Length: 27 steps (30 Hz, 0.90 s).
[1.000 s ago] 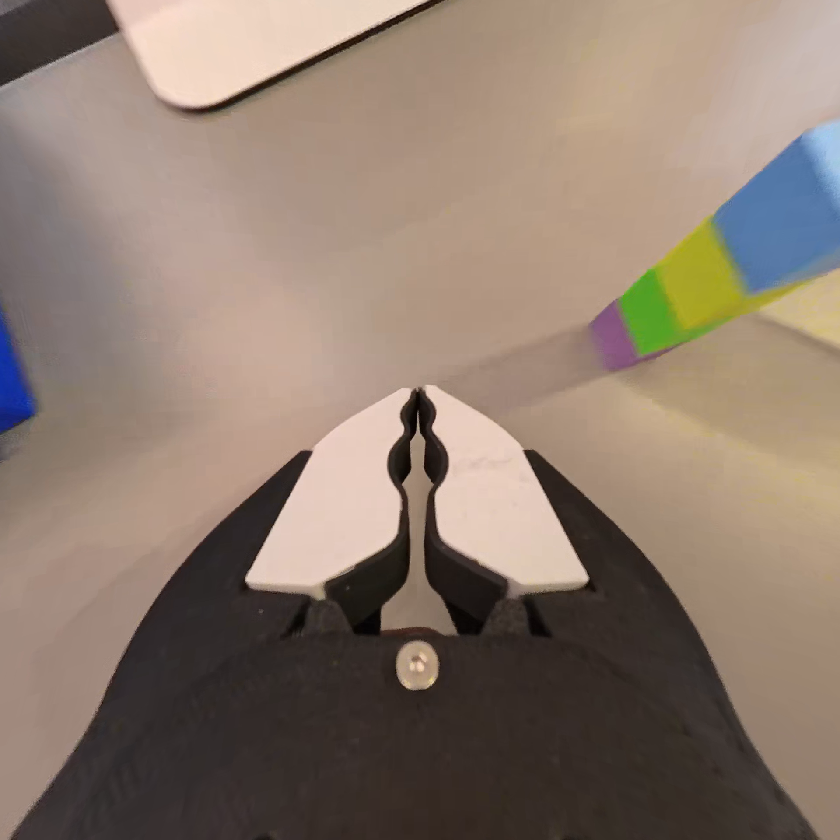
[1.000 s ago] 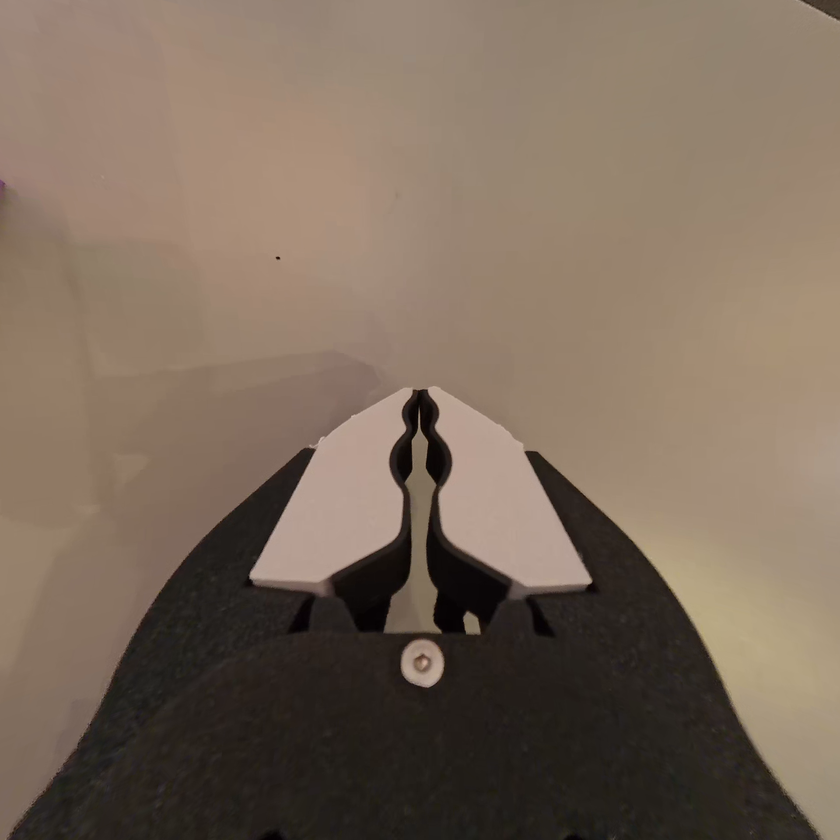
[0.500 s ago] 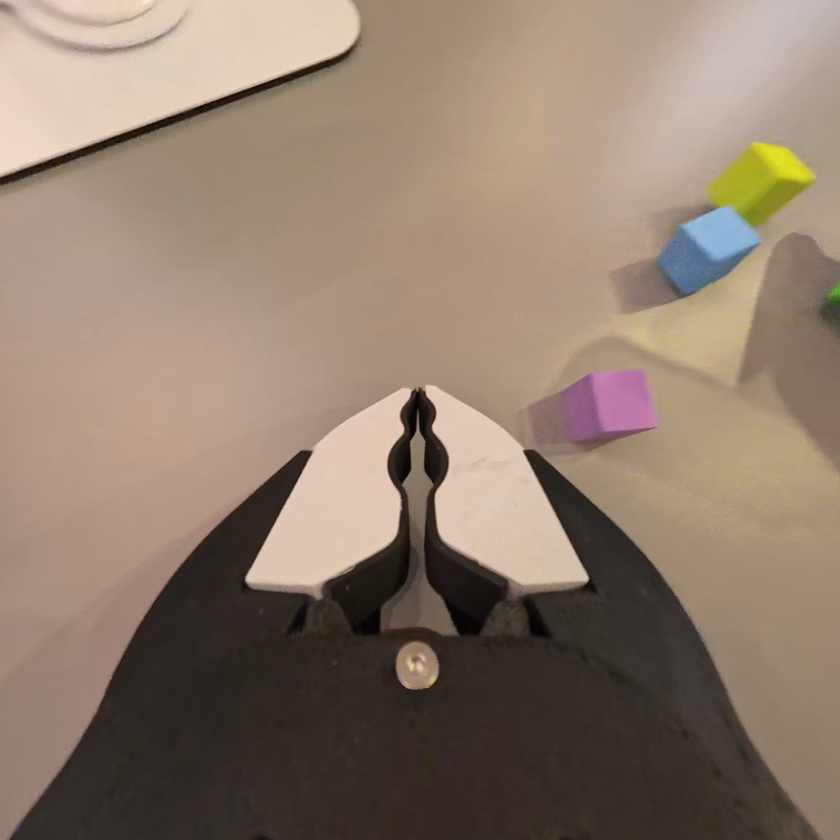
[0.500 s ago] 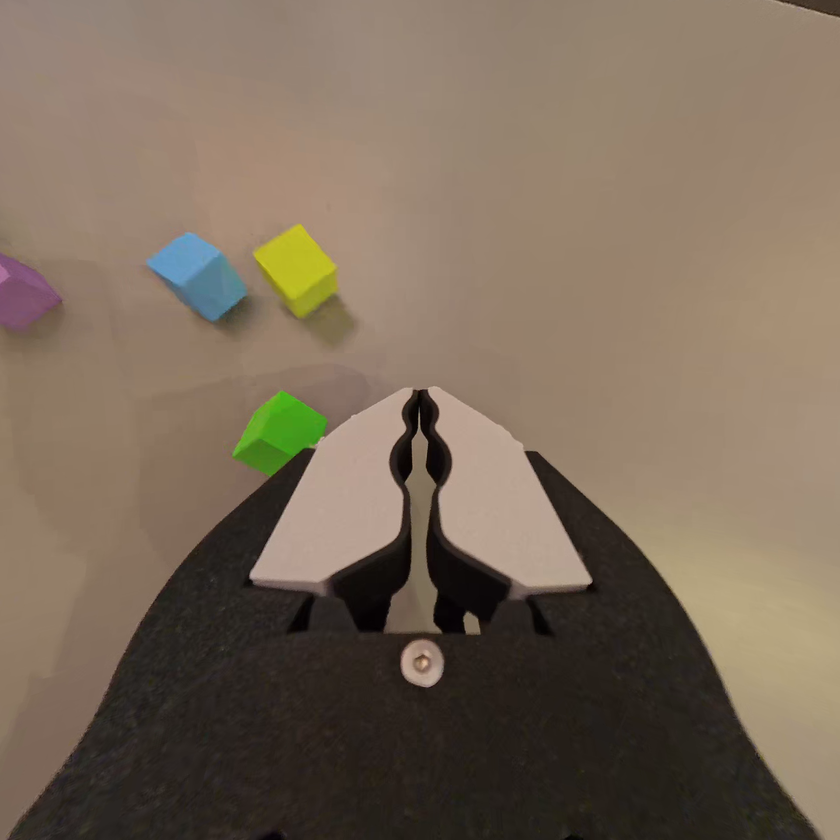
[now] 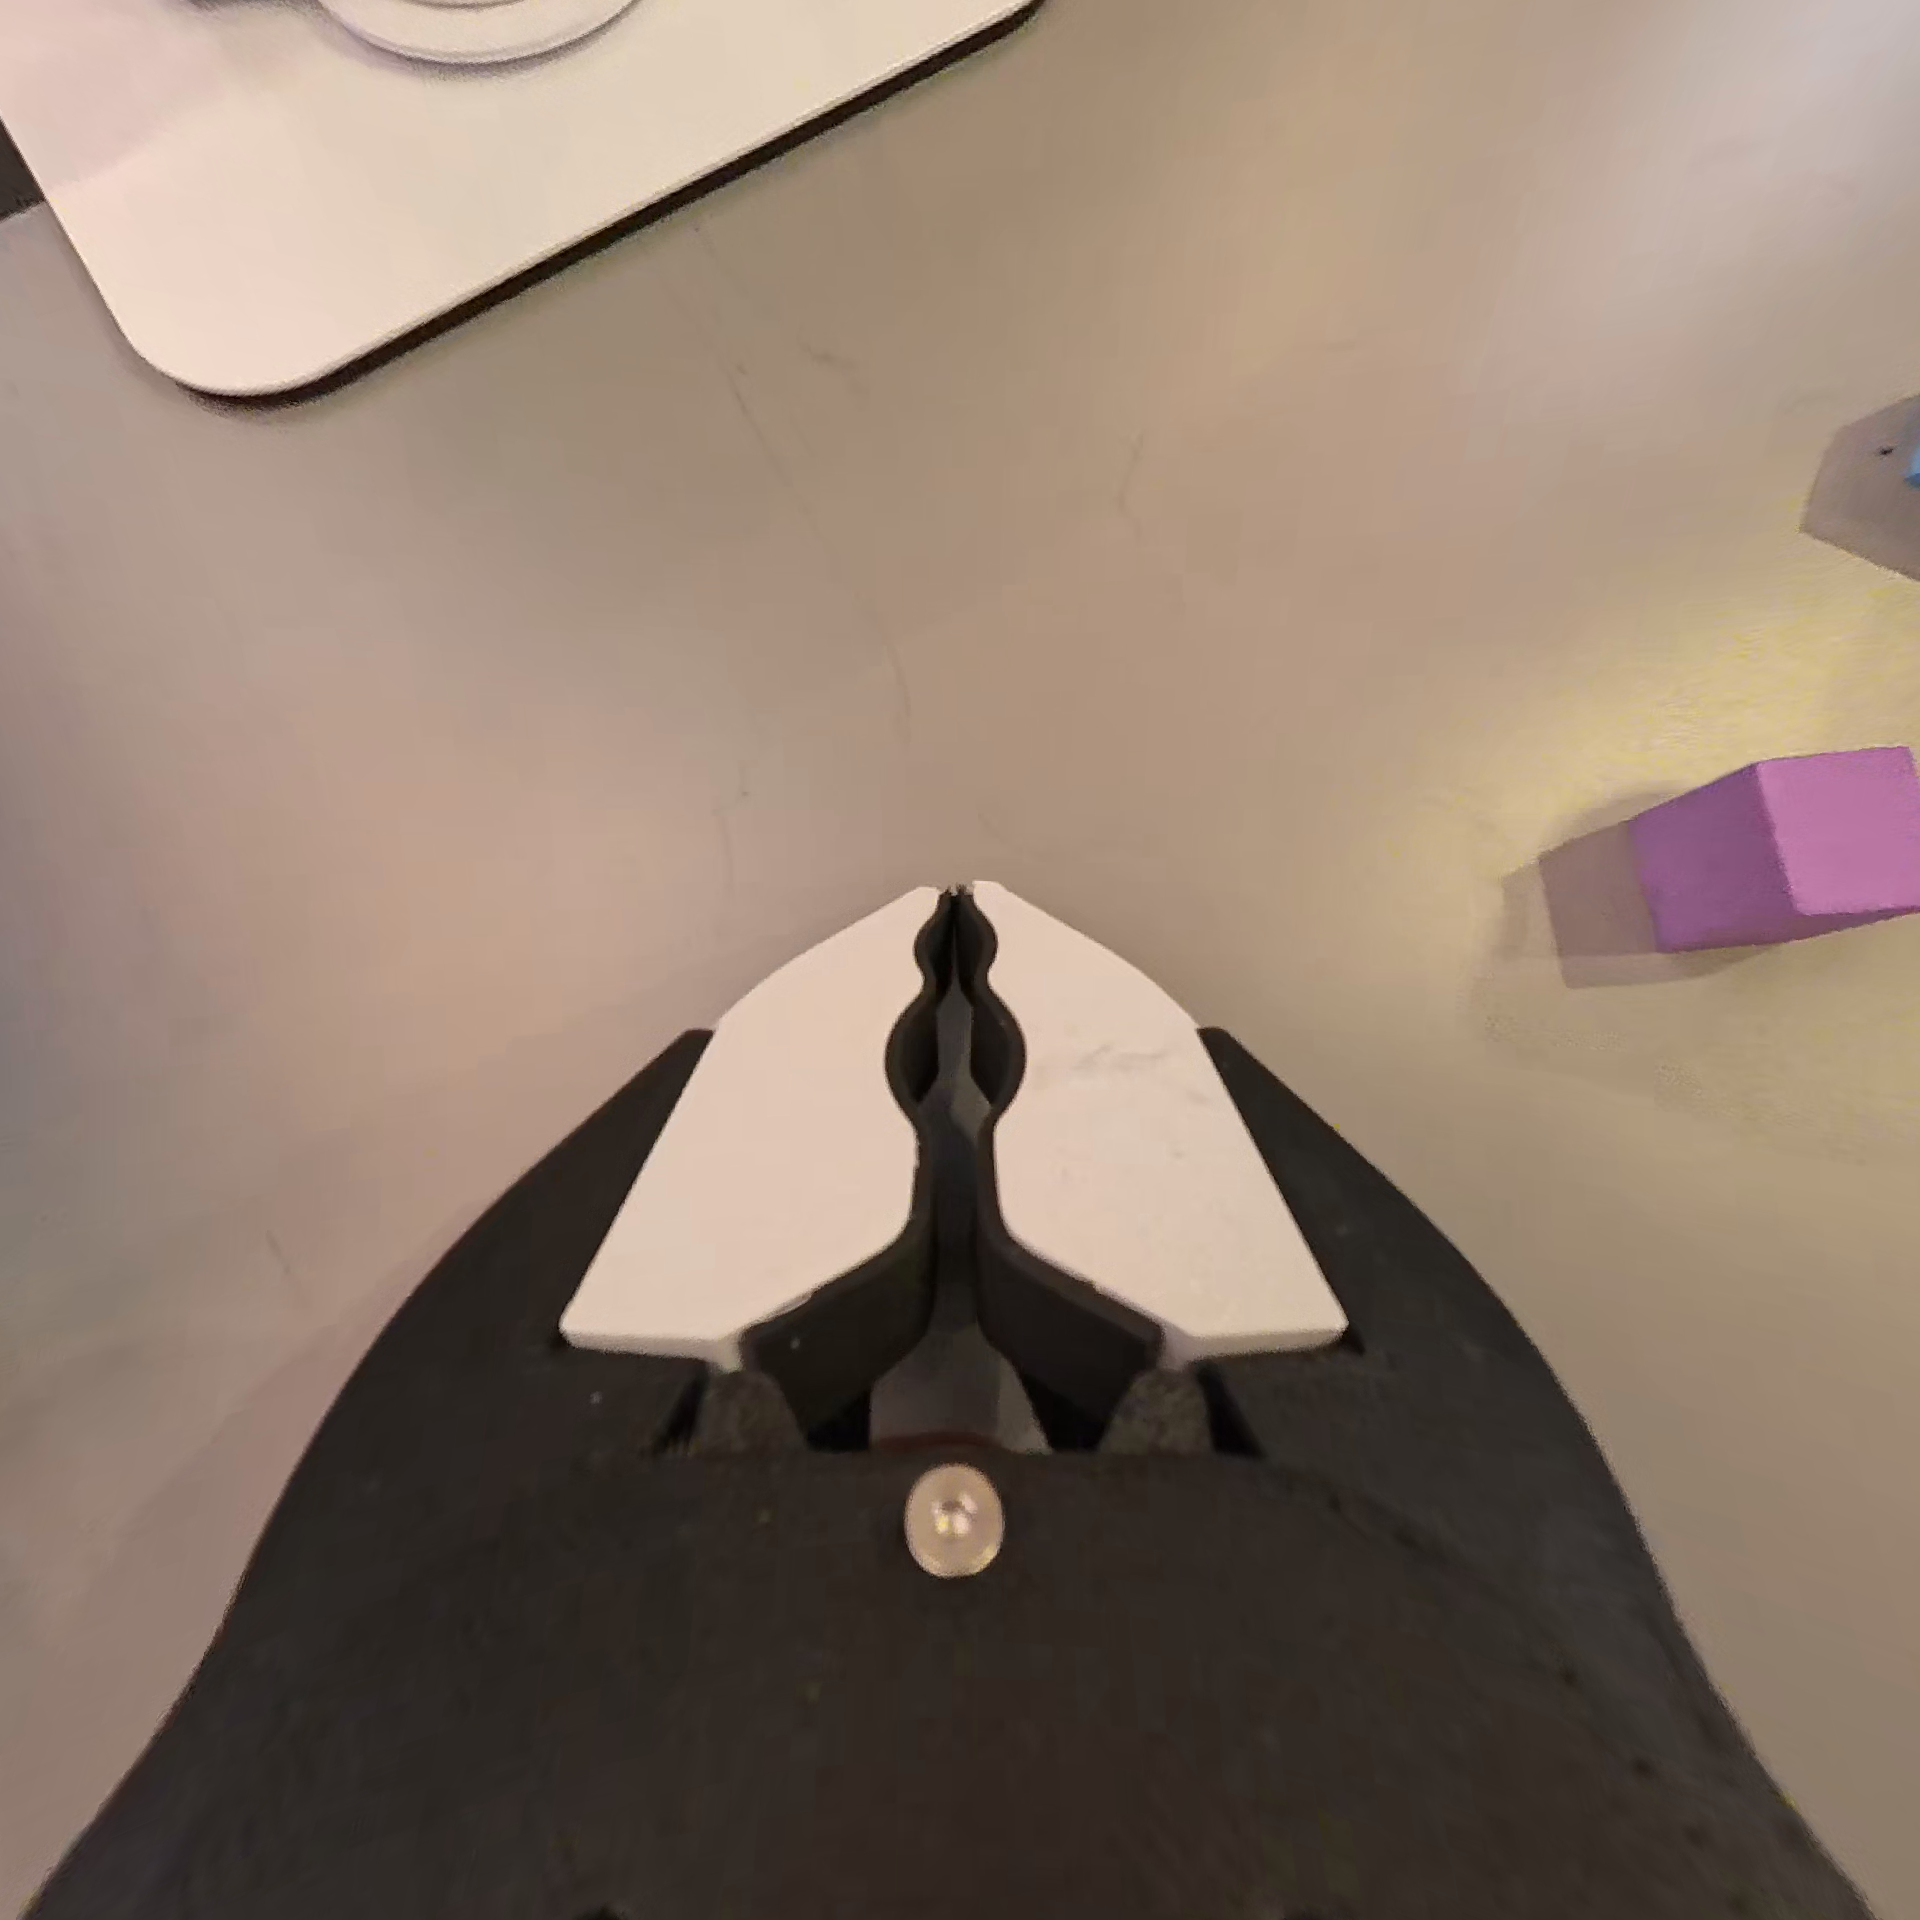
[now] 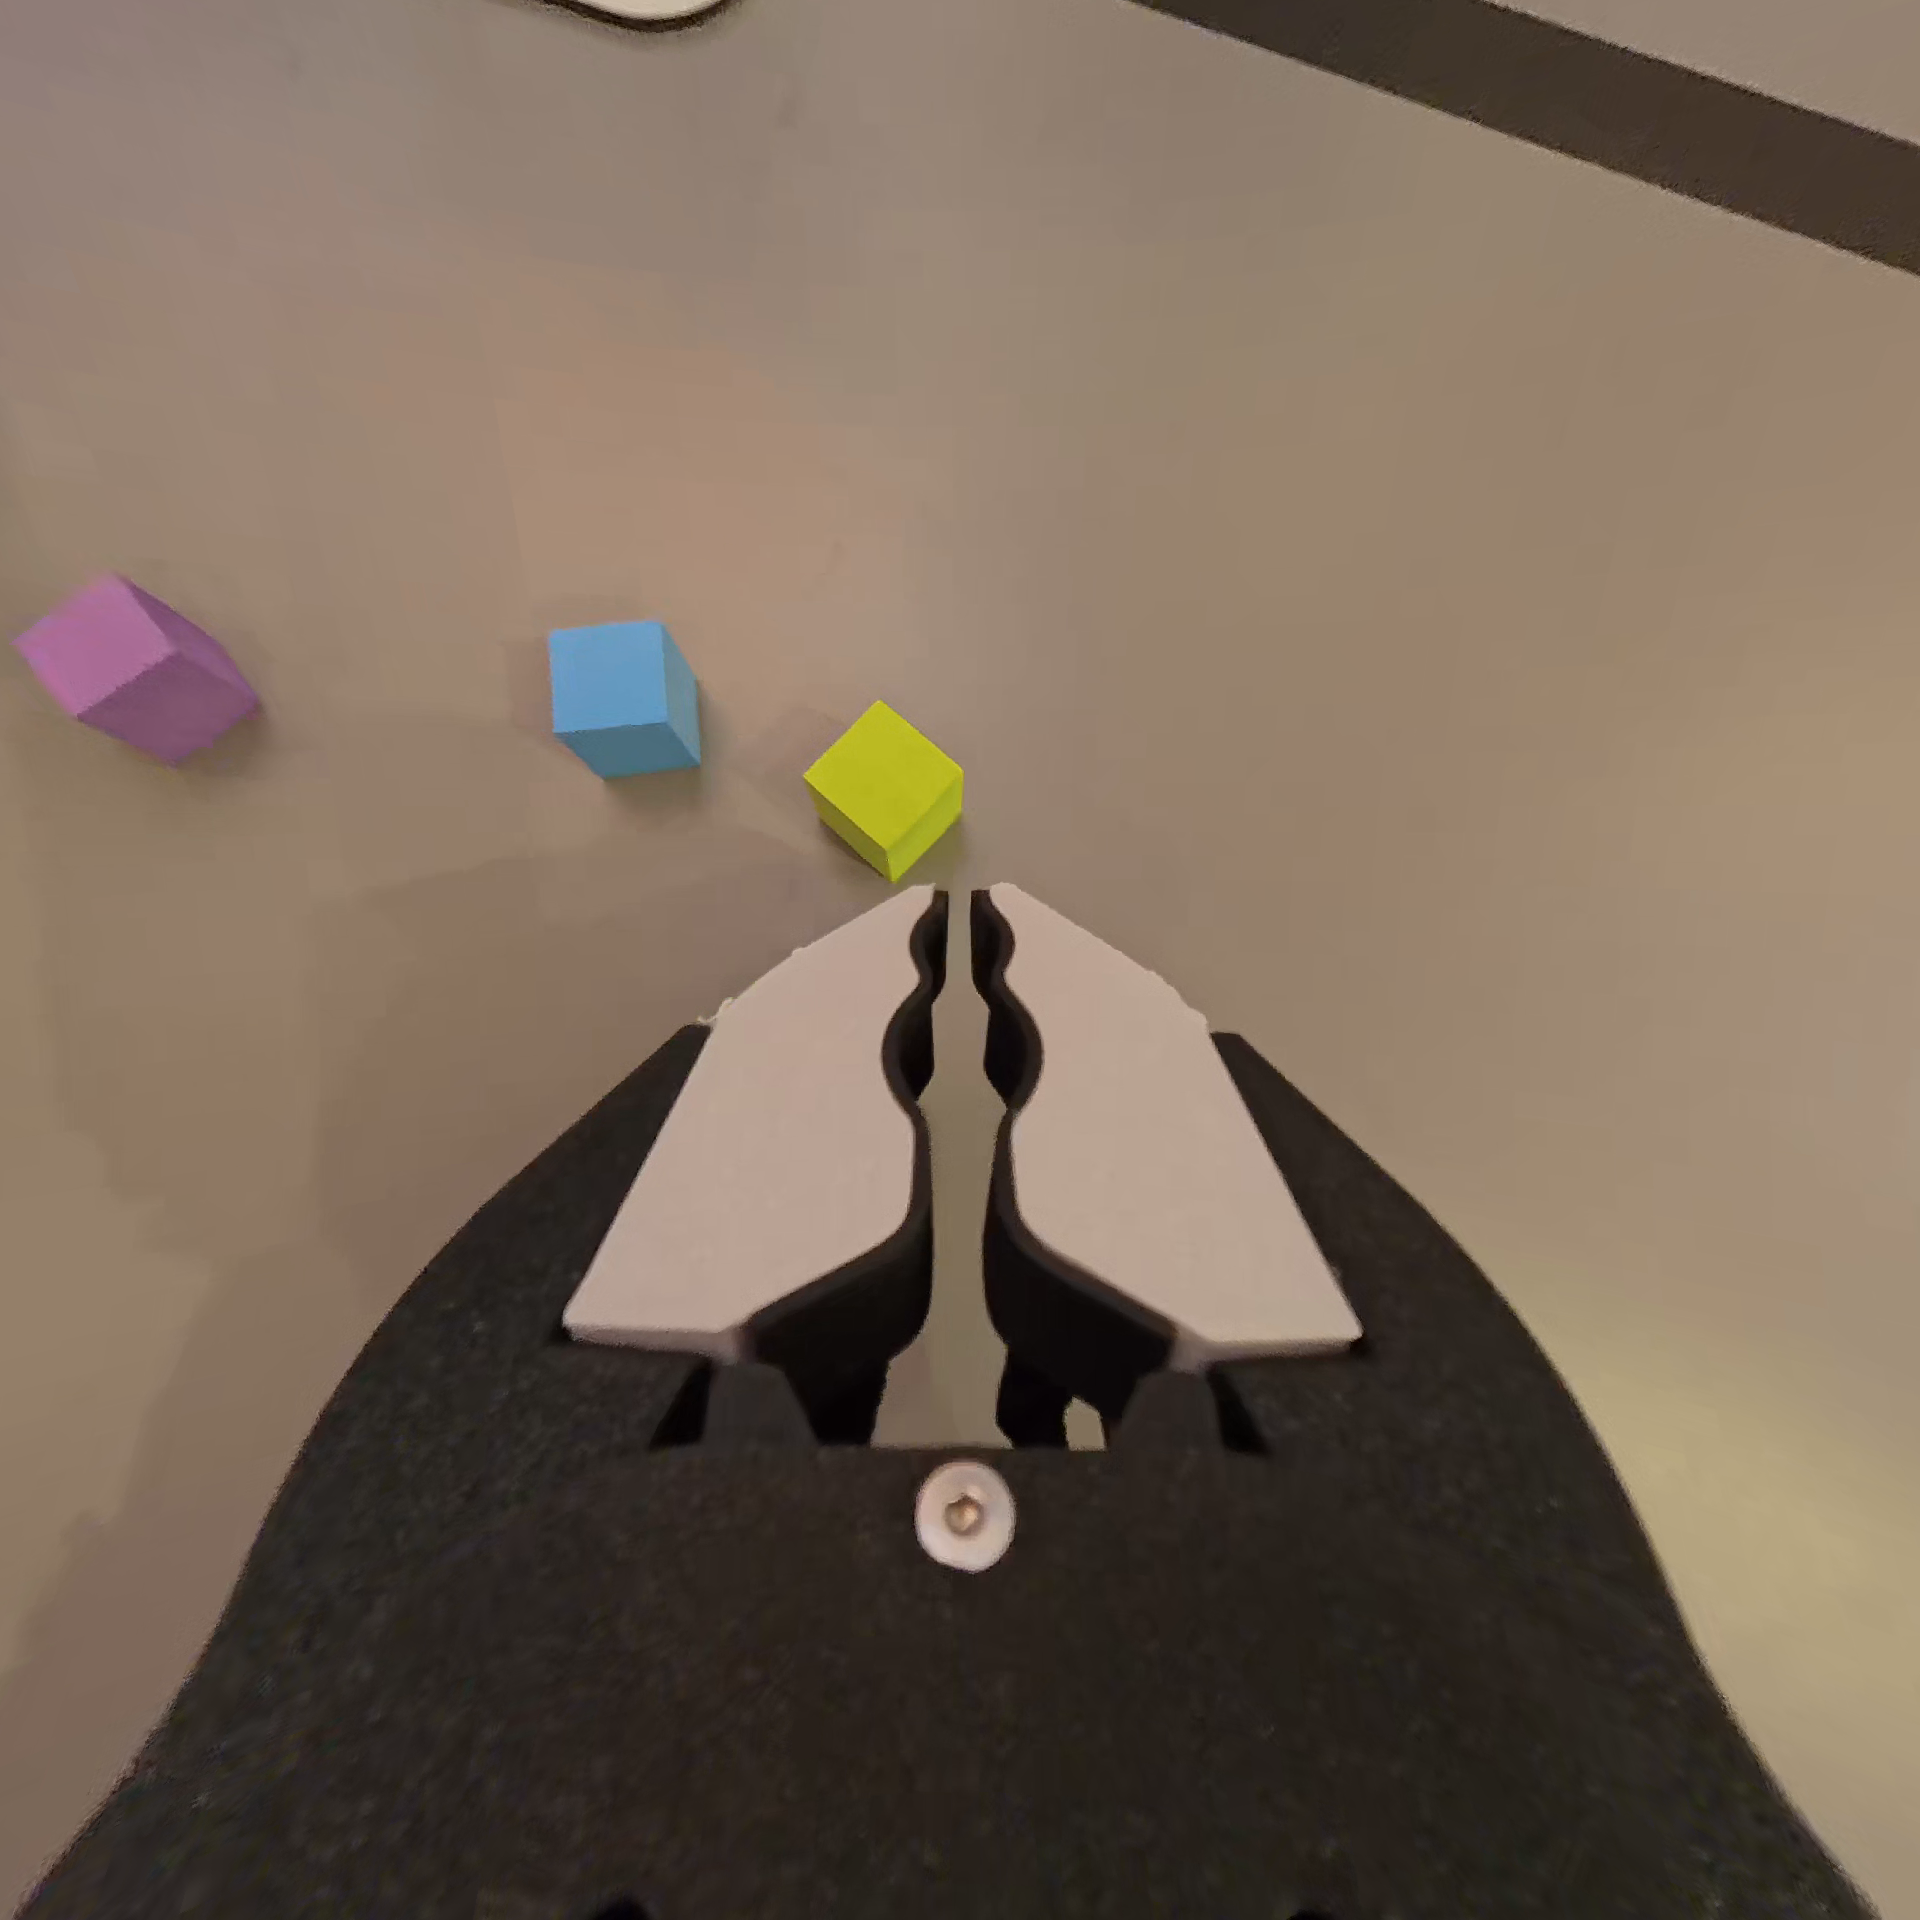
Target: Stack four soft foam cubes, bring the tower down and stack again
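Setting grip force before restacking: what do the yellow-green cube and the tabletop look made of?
Yellow-green cube: likely soft foam; matte, even colour, no shine, crisp edges. Tabletop: probably hard laminate or coated board; smooth grey-beige with a faint sheen and fine scratches. The look alone cannot confirm either.

Light: warm, moderate, soft; no hard glare.
Shadows: short and soft beside purple cube point(image 5: 1782, 847), cast leftward; faint one under yellow cube point(image 6: 883, 784).
Colour cast: yellowish patch on counter point(image 5: 1558, 665) at right of left view.
Focus: sharp mid-frame; slight blur on black tong bodies near lower edges.
Distortion: wide-angle stretch at borders; white pad point(image 5: 416, 156) bowed.
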Available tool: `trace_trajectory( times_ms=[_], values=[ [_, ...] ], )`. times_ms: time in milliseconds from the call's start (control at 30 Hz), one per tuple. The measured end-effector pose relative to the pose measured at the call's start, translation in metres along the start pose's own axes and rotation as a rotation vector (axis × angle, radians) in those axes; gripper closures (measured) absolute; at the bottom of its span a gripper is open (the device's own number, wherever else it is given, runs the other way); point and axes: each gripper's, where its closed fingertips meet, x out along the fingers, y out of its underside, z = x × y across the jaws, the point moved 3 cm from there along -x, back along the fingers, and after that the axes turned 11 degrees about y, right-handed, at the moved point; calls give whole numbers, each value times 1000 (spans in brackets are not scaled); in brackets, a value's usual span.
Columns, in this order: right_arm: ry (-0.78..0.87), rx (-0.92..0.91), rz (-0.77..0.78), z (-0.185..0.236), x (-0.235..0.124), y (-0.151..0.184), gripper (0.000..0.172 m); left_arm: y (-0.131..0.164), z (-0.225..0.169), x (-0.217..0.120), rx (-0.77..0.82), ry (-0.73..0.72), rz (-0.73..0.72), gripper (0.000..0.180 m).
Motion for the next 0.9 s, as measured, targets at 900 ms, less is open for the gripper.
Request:
trace_trajectory(
  times_ms=[900],
  values=[
    [-139, -421, 59, 79, -3, -44, 133, -38, 19, 20, -7, 74, -96, 177]
  ],
)
